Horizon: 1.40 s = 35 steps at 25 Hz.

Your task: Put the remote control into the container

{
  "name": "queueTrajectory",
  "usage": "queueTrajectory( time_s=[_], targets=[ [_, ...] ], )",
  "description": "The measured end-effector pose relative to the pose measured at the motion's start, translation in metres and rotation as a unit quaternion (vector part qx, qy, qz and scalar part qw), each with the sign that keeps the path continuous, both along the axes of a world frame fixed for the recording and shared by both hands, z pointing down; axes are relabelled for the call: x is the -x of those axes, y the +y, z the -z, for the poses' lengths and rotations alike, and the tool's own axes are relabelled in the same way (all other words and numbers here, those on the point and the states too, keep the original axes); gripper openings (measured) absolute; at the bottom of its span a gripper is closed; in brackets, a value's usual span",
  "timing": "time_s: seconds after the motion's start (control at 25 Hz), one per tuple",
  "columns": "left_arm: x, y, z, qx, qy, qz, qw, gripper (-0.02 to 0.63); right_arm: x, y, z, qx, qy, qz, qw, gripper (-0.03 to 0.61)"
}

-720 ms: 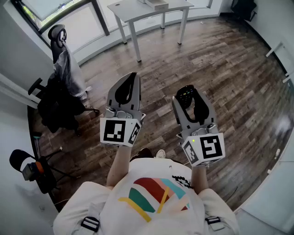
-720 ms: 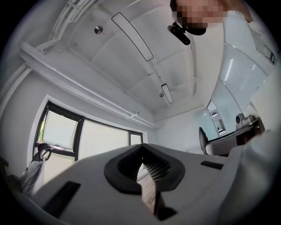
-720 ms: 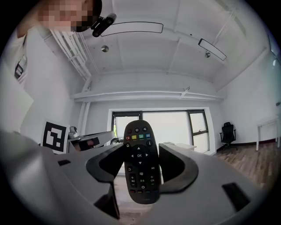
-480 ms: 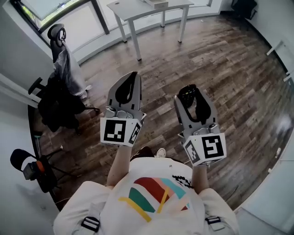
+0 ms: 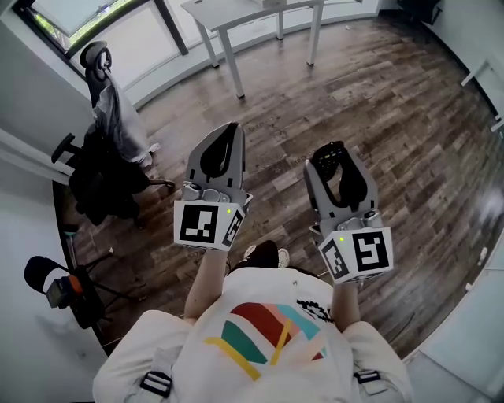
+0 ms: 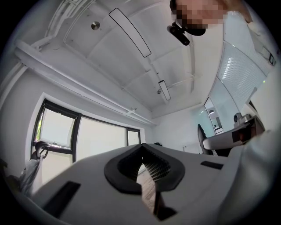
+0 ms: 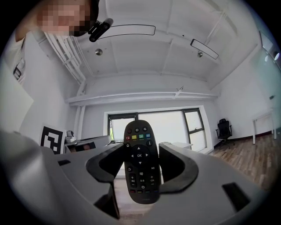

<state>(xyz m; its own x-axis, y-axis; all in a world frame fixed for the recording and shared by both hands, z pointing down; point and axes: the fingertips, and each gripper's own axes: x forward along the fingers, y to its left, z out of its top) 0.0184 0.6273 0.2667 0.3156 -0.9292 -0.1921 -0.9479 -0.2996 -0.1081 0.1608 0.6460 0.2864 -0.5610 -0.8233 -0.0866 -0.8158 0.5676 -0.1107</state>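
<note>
A black remote control with coloured buttons stands upright between the jaws of my right gripper, which is shut on its sides. In the head view the remote control shows as a dark shape between the grey fingers of the right gripper, held in the air above the wooden floor. My left gripper is level with it on the left, jaws together and nothing in them. The left gripper points up at a window and the ceiling. No container is in view.
A white table stands at the far side of the room. On the left are an office chair draped with clothes and a small stand with an orange device. The person's shoe is on the floor below the grippers.
Both grippers sit slightly lower and further right in the head view, and the table has slid toward the top edge. The remote stays in the right gripper's grip.
</note>
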Motion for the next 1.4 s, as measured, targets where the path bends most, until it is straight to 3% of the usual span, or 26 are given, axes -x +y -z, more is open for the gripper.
queueTrajectory(
  time_s=[0.48, 0.76, 1.08, 1.4],
  targets=[
    [0.015, 0.008, -0.001, 0.004, 0.01, 0.026, 0.9996, 0.006, -0.014, 0.002, -0.023, 0.038, -0.013, -0.001, 0.999, 0.25],
    [0.017, -0.014, 0.001, -0.004, 0.016, 0.02, 0.9997, 0.006, -0.014, -0.014, -0.026, 0.036, -0.003, -0.01, 0.999, 0.25],
    [0.014, -0.073, -0.008, 0.0, 0.028, 0.004, 0.9996, 0.006, -0.011, -0.073, -0.027, 0.025, 0.035, -0.024, 0.999, 0.25],
    [0.042, -0.183, -0.017, 0.007, 0.046, 0.005, 0.9989, 0.006, 0.013, -0.174, -0.037, 0.046, 0.043, -0.025, 0.998, 0.25]
  ],
)
